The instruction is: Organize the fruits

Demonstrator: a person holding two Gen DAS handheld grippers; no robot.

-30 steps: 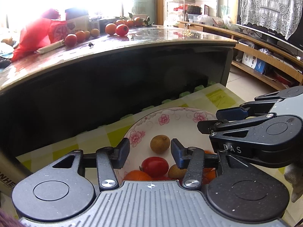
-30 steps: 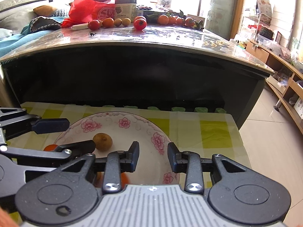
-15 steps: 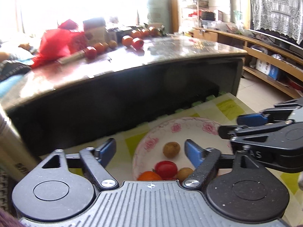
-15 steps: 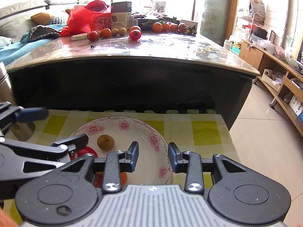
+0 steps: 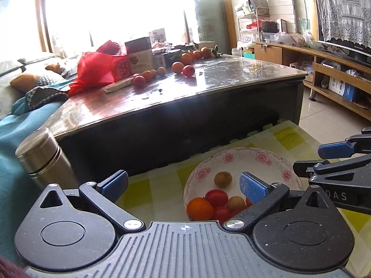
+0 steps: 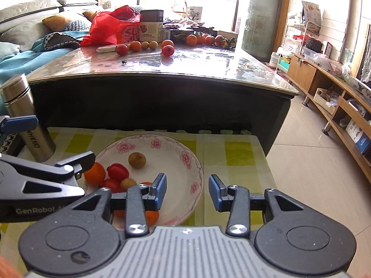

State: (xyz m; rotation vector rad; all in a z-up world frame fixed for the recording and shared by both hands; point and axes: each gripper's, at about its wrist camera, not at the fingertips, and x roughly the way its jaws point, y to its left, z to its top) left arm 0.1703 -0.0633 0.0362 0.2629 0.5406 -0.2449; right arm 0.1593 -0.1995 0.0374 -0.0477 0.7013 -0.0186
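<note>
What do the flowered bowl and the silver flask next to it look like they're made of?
The flowered bowl looks like glazed ceramic or porcelain: glossy white with printed pink blossoms, though melamine can't be ruled out. The silver flask looks like brushed stainless steel: dull metallic sheen with a seam ring below the cap.

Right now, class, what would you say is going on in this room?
A person holds two grippers over a flowered plate on a low checked table. Left gripper and right gripper are both open and empty. The plate already holds a few tomatoes, oranges and small brown fruits. More fruit lies on the big table behind, beside a red bag. A steel flask stands left of the plate.
</note>
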